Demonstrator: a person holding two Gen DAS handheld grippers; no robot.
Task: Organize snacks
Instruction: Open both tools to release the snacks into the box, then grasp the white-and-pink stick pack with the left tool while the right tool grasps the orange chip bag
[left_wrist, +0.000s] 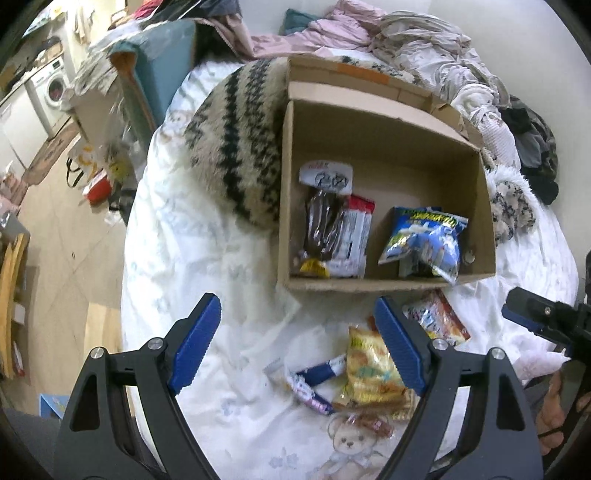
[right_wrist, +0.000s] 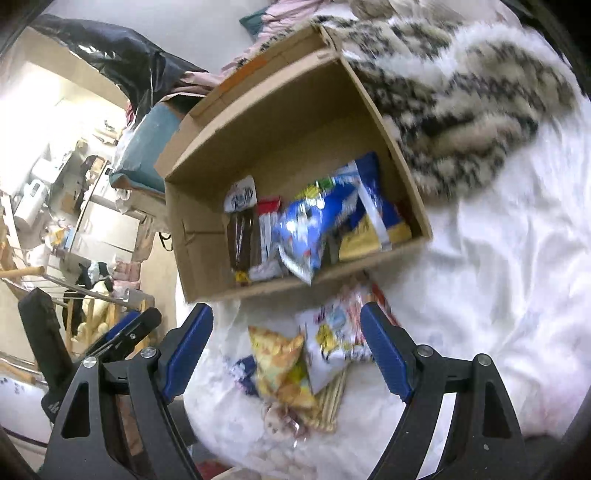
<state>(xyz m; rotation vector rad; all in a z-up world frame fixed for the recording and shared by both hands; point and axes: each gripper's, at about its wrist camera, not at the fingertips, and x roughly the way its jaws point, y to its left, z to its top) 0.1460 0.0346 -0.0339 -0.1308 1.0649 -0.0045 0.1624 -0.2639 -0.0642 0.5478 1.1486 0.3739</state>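
An open brown cardboard box (left_wrist: 384, 284) sat on the white bed cover (left_wrist: 221, 295), already holding several snacks: a dark brown wrapped bar (left_wrist: 323, 225) beside a red-and-white packet (left_wrist: 356, 236) on one side, and a blue foil bag (left_wrist: 428, 236) on the other. More snacks lay loose on the bed just in front of the box: a yellow crinkled chip bag (left_wrist: 369, 365), a red-and-white printed packet (left_wrist: 439, 321) and a slim blue-and-white bar (left_wrist: 317, 373).

The left gripper (left_wrist: 295, 343) hovered above this pile with its fingers spread wide and nothing between them. The right gripper (right_wrist: 288, 350) hung likewise over the pile, fingers wide and empty.

The step in hand appeared to be picking the next loose snack. The next move would probably call for lowering one gripper over the yellow chip bag, closing gently on the crinkly foil, then carrying it into the box.
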